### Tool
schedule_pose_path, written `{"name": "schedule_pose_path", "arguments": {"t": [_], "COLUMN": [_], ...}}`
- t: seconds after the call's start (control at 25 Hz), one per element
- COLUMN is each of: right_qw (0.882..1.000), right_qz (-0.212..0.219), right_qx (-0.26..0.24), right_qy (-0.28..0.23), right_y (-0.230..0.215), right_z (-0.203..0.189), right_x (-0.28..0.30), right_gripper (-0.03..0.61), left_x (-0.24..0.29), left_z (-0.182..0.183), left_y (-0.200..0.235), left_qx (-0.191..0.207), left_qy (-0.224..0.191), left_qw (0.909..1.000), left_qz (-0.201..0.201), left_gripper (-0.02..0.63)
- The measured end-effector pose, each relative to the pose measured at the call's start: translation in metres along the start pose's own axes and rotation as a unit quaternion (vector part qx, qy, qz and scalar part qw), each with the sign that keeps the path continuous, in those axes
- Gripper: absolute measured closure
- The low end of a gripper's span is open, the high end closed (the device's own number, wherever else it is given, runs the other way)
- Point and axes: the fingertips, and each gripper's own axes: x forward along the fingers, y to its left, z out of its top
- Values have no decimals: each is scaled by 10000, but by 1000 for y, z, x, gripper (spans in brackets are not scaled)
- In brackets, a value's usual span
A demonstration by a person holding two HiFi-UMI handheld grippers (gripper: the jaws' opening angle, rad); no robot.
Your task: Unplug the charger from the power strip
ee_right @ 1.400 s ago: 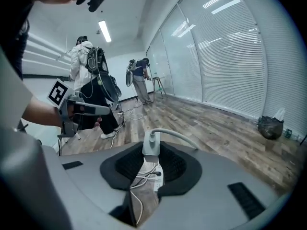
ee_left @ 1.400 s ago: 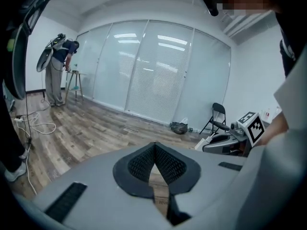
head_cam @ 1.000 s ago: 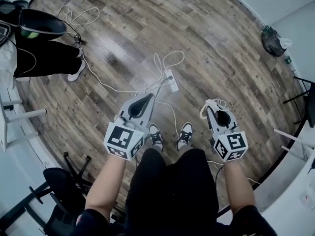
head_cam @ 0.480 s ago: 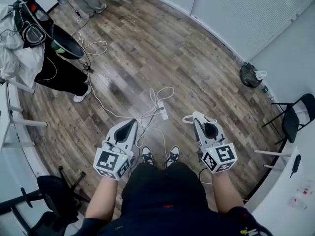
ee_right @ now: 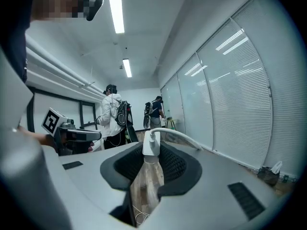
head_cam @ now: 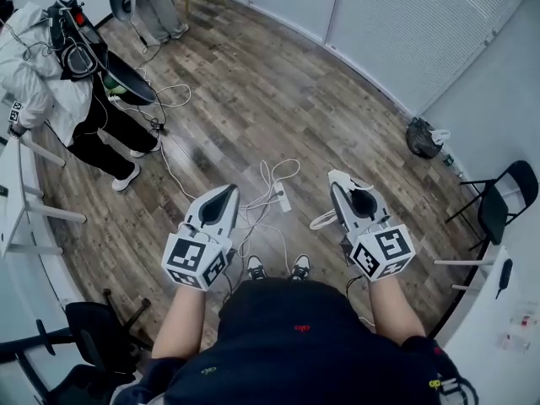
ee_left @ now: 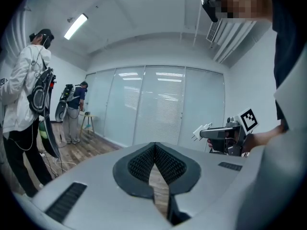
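a wood-plank floor [head_cam: 337, 99] fills most of the head view, bounded on the far side by a pale glass wall with blinds [head_cam: 422, 24]. at the left edge stands a person in a white jacket and black trousers [head_cam: 42, 91], hung with cords and gear; a second person [head_cam: 156, 7] stands farther off by the wall. a black folding chair [head_cam: 498, 205] stands at the right and a black office chair [head_cam: 93, 336] at the lower left. a small dark bag [head_cam: 419, 137] lies against the wall.

the wearer stands upright in dark clothes, with two sneakers [head_cam: 253, 268] on the floor below. both arms reach forward, each hand holding a grey gripper with a marker cube at its back.

the left gripper [head_cam: 228, 192] has its ridged fingers [ee_left: 136, 164] brought together at the tips, with nothing between them.

the right gripper [head_cam: 339, 182] has its fingers [ee_right: 175, 164] clamped on the white charger [ee_right: 150, 143], which stands upright at their tips. the charger's white cable [ee_right: 192, 140] arches away to the right in the right gripper view and hangs in a loop beside the gripper in the head view.

the white power strip [head_cam: 284, 198] lies on the floor between the two grippers in the head view, just ahead of the sneakers and well apart from the charger. loose white cords [head_cam: 274, 171] curl round it and trail off to the left.
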Motion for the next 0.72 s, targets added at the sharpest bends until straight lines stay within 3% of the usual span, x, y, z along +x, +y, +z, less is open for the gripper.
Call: {"name": "schedule_pose_path", "arguments": {"t": [0.48, 0.72], "right_qw": [9993, 9994], "right_qz": [-154, -138], "right_qx": [-99, -127], "right_qy": [-340, -289], "right_y": [-7, 30], "right_z": [25, 11], "right_x": [-20, -29], "right_gripper": [469, 469], "left_x": [0, -33], "left_z": [21, 9], "left_y": [-15, -14], "left_qx": [297, 284], "left_qy": [-104, -203], "left_qw": [9994, 9991], "left_qz": [-173, -251], "left_gripper": [594, 594]}}
